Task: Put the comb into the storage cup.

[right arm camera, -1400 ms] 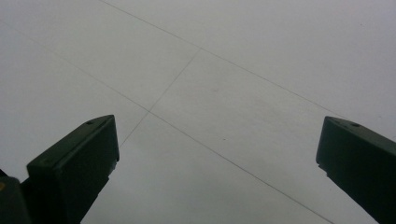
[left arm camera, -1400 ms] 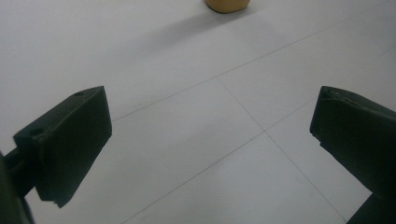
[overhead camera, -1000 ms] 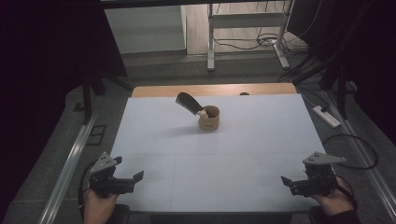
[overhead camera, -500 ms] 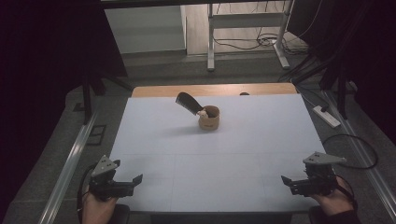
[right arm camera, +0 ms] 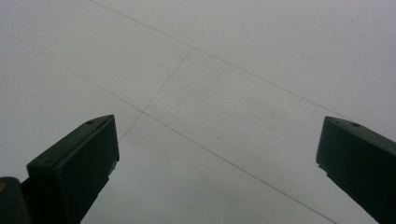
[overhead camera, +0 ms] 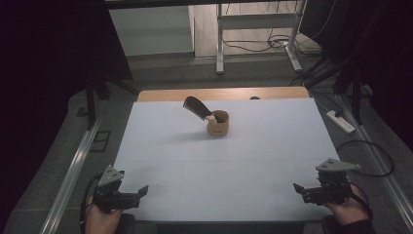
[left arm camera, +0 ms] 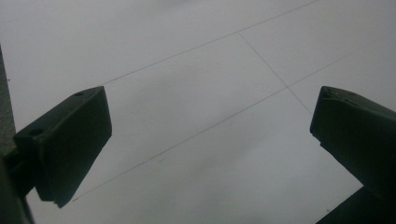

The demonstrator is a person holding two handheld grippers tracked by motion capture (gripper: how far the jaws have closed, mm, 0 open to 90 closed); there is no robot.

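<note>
High view: left gripper (overhead camera: 142, 189) has drifted slightly back to the counter's (overhead camera: 219, 161) near edge; both grippers' jaws are apart, empty, well short of the cup (overhead camera: 217, 123); right gripper (overhead camera: 298, 188) unmoved.

A wide white surface (overhead camera: 224, 165) is seen, crossed by thin grey lines that divide it into large rectangles. A strip of bare wood (overhead camera: 224, 93) is left uncovered along its far edge. A small brown cup (overhead camera: 217, 123) is stood on the white sheet, near that wooden strip and about midway along it. A dark brush (overhead camera: 196, 107) is leaned out of the cup toward the wooden strip.
</note>
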